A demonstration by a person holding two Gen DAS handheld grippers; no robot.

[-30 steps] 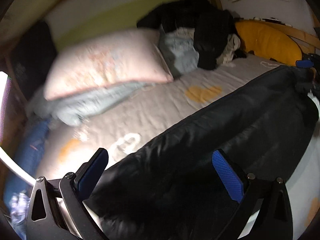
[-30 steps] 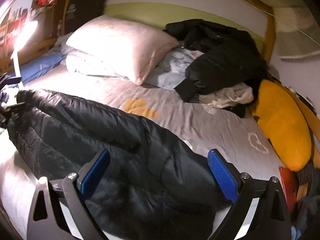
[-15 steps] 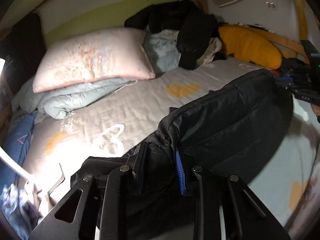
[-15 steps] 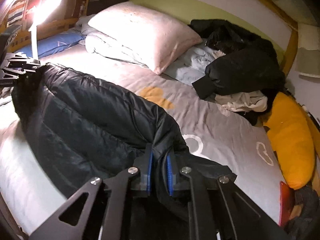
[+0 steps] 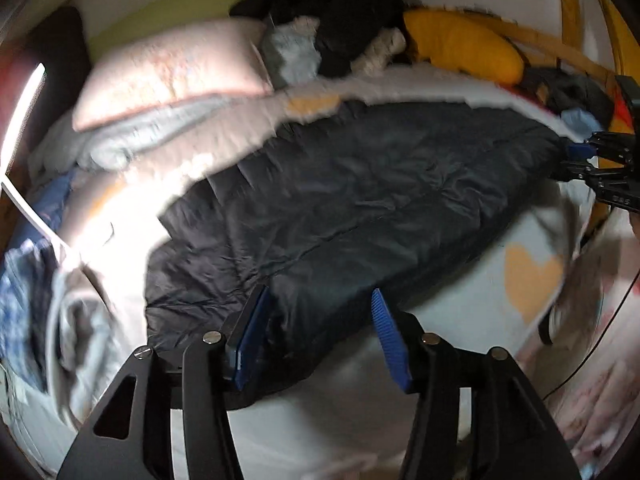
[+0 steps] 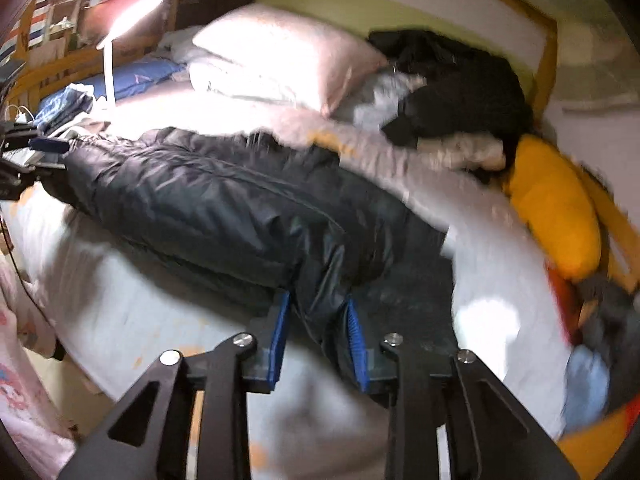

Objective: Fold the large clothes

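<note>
A long black puffer jacket (image 5: 360, 200) lies stretched across the pale bed sheet (image 5: 460, 300). My left gripper (image 5: 320, 340) is at its near left end. Its jaws are opening, and the jacket's edge lies loose between the blue pads, clear of the right pad. My right gripper (image 6: 318, 340) is at the other end of the jacket (image 6: 220, 208). Its jaws are opening too, but a puffy fold still fills the gap and touches both pads. Each view shows the other gripper at the jacket's far end: the right gripper (image 5: 580, 160) and the left gripper (image 6: 28, 160).
At the head of the bed a pink pillow (image 6: 280, 52) rests on a folded quilt. Beside it are a heap of dark clothes (image 6: 460, 92) and a yellow cushion (image 6: 552, 200). A lit desk lamp (image 6: 132, 12) stands at the left side. Wooden bed rails ring the mattress.
Both grippers went from wide open to shut on the jacket's edge, then swung across the bed with it. Now the jacket lies flatter and both pairs of jaws have parted again.
</note>
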